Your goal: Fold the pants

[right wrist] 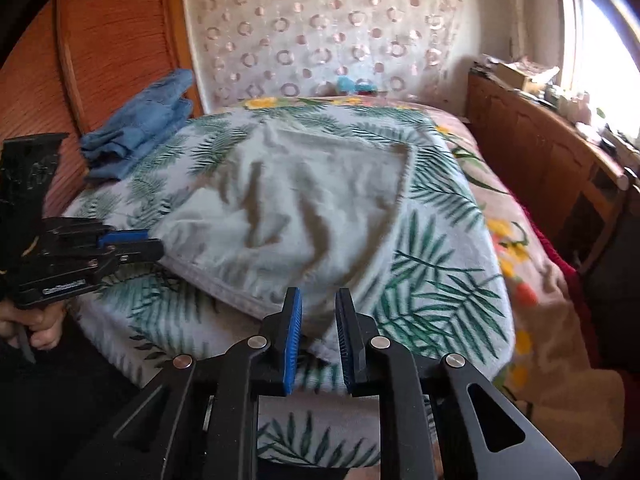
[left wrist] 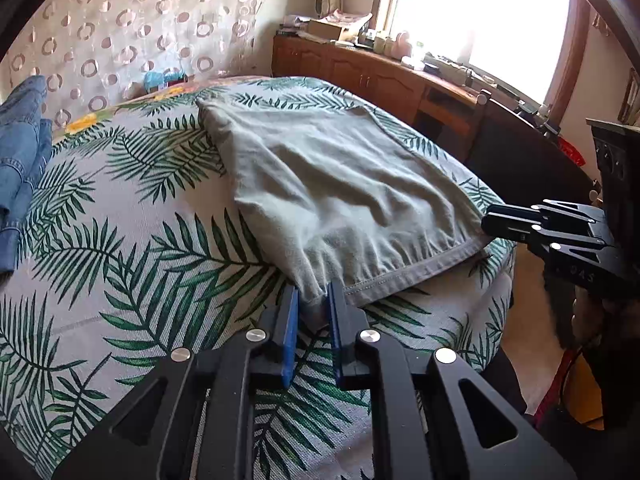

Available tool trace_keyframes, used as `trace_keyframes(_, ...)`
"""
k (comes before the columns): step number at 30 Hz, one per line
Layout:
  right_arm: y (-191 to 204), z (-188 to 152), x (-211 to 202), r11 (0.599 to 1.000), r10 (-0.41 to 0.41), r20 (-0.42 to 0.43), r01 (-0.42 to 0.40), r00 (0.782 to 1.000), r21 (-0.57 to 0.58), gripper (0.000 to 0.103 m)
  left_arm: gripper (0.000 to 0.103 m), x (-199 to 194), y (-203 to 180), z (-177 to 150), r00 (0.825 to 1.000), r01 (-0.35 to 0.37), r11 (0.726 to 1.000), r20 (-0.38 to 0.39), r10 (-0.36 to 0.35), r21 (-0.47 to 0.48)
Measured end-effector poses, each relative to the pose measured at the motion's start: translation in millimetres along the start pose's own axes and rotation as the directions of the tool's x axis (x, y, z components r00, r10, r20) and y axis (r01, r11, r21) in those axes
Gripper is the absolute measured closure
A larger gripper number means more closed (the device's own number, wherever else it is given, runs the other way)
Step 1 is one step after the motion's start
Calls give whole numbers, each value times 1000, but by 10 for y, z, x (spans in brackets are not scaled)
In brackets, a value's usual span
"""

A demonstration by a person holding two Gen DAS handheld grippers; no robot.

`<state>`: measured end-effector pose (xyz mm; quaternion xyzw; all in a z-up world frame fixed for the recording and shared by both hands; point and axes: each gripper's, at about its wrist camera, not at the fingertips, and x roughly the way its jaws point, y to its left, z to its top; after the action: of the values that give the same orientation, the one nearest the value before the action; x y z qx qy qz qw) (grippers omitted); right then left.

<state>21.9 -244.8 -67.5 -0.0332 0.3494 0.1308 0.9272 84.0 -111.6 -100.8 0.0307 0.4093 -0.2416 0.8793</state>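
Bed with the palm-leaf cover carries everything; the grey-green pants lie on it already folded into a rough rectangle, running from the near edge of the bed up toward its middle, hem edge closest to me. A pile of blue denim sits at the far left side of the bed, well apart, not part of this fold. Step in hand as I read it: corner grab done, next fold not yet started. My left tongs are pinched on the near left corner of the pants at the hem, with cloth bunched between the blue pads. My right tongs are pinched on the near right corner, cloth between the pads there too; in the left view they come in from the side onto that same hem corner. Both grips look shallow, just the edge of the fabric. Next move, my guess: lift both corners together, keep the hem taut between the tongs, carry it over toward the far edge of the pants and lay it down square. Uneven lift would skew the fold; a shallow pinch could slip.
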Motion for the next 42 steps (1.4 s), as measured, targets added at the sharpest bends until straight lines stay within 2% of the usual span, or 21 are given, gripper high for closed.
trace_keyframes(2,-3,-19,30,1000,-5,-7,5,1000,13,75,88,14,11,-5,1000,0,1000,-4,0,-5)
trace_keyframes(6,-6,-42,114,999,-9,-25,10,1000,35,69,88,12,11,-9,1000,1,1000,-4,-1,-7)
trace_keyframes(13,-5,2,179,998,-5,-43,8,999,60,68,84,20,45,-19,1000,4,1000,-1,-4,-24)
trace_keyframes(18,-74,-3,170,996,32,-44,-28,999,89,68,71,20,104,-29,1000,-6,999,3,6,-49)
trace_keyframes(27,-60,-11,199,997,47,-33,-45,998,64,69,71,17,96,-38,1000,10,999,-1,-10,-52)
trace_keyframes(31,-42,-21,204,996,69,-28,-67,997,56,79,71,22,81,-31,1000,18,999,-3,-18,-49)
trace_keyframes(32,-35,-23,204,996,77,-27,-75,997,53,83,73,27,61,-31,1000,23,999,-4,-24,-40)
trace_keyframes(33,-27,-26,207,996,79,-26,-78,996,52,84,80,35,42,-32,999,31,999,-7,-31,-32)
trace_keyframes(35,-25,-28,211,995,89,-23,-88,996,50,90,84,37,2,-34,1000,30,999,-7,-30,-16)
trace_keyframes(38,-42,-36,205,993,101,-11,-100,995,62,95,92,7,0,-18,1000,22,1000,-2,-22,-8)
trace_keyframes(42,-31,-9,167,989,128,20,-129,992,73,95,94,-153,-13,80,999,6,1000,33,-7,9)
